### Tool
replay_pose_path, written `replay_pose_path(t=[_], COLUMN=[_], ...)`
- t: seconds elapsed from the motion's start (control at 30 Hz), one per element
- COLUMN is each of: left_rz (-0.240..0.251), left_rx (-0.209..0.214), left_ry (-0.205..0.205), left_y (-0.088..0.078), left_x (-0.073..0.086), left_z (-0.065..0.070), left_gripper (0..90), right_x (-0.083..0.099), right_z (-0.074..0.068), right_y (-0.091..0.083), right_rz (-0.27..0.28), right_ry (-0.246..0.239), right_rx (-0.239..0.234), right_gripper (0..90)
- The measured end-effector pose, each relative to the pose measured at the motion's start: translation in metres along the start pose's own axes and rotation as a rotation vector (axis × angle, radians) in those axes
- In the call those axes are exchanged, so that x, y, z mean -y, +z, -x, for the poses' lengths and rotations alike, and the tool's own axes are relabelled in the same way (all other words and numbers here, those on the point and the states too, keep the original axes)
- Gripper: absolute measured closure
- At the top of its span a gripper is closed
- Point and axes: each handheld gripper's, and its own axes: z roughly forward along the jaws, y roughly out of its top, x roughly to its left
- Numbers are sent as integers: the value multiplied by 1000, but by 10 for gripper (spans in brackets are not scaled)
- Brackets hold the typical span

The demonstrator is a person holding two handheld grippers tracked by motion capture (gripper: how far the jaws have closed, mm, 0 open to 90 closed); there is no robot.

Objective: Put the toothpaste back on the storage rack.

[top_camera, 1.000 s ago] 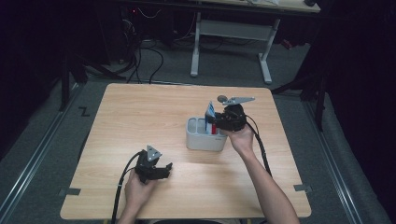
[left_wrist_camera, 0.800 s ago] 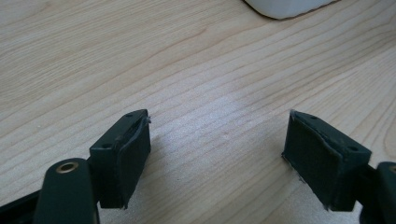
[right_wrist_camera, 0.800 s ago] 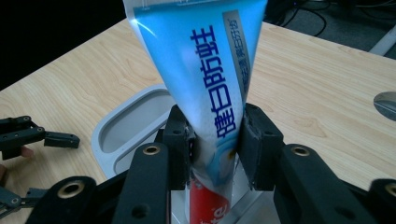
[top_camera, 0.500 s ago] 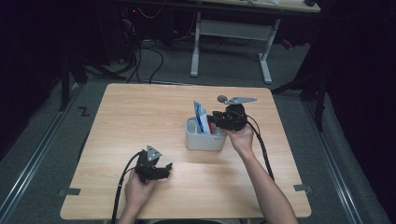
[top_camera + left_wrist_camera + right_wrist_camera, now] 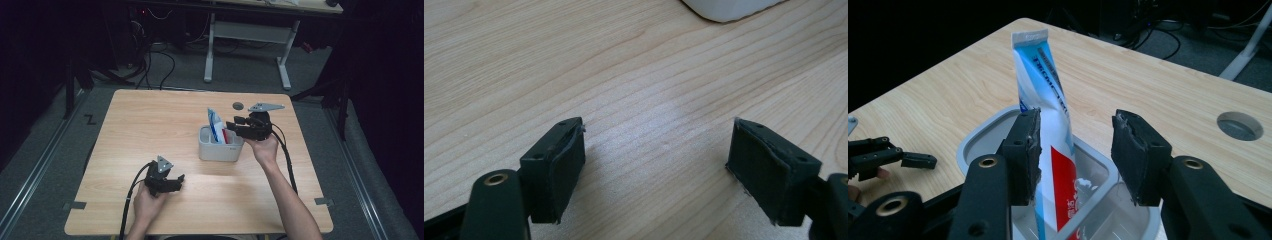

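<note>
Two hand-held grippers are at work over a light wooden tabletop (image 5: 150,130), and the grey-white rectangular plastic tub (image 5: 220,149) near its middle serves as the landmark. A blue, white and red toothpaste tube (image 5: 216,125) stands in that tub, crimped end up and leaning away from the person, its lower part resting against the tub's inner wall; the tub's rim is what keeps it upright.

The right hand-held gripper (image 5: 231,123) sits just to the right of the tub, held level and aimed across its top. Its jaws have just been opening and now stand about half apart. In the right gripper view the tube (image 5: 1045,120) rises just beyond the one pad (image 5: 1024,150), with a clear gap to the other, so nothing is pinched; this looks like a release, the tube set down in the tub (image 5: 1128,220) and left to lean by its own weight.

The left hand-held gripper (image 5: 175,182) rests on the tabletop well in front of the tub and to its left, on the person's side. Its jaws are spread wide over bare wood (image 5: 659,100), holding nothing, with a corner of the tub (image 5: 729,7) at the far edge of its view. It seems parked there to stay out of the right hand's way.
</note>
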Motion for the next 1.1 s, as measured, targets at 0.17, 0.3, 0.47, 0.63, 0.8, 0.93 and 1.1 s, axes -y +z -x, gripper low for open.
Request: replay_pose_path(t=[0.17, 0.3, 0.47, 0.63, 0.8, 0.93, 1.1], left_rz=[1, 1, -1, -1, -1, -2, -1], left_rx=[-1, 0, 0, 0, 0, 0, 0], left_ry=[-1, -1, 0, 0, 0, 0, 0], left_y=[0, 0, 0, 0, 0, 0, 0], left_x=[0, 0, 0, 0, 0, 0, 0], left_z=[0, 0, 0, 0, 0, 0, 0], left_gripper=[231, 231, 231, 231, 231, 231, 231], right_x=[-2, -4, -4, -4, -4, -3, -3], right_z=[0, 1, 4, 2, 6, 7, 6], right_y=[-13, -24, -39, -45, -56, -62, -67], right_rz=[28, 50, 71, 70, 107, 110, 124], right_ry=[-10, -8, 3, -17, 2, 3, 3], right_rx=[14, 26, 39, 48, 36, 37, 33], right_gripper=[570, 577, 587, 603, 613, 616, 614])
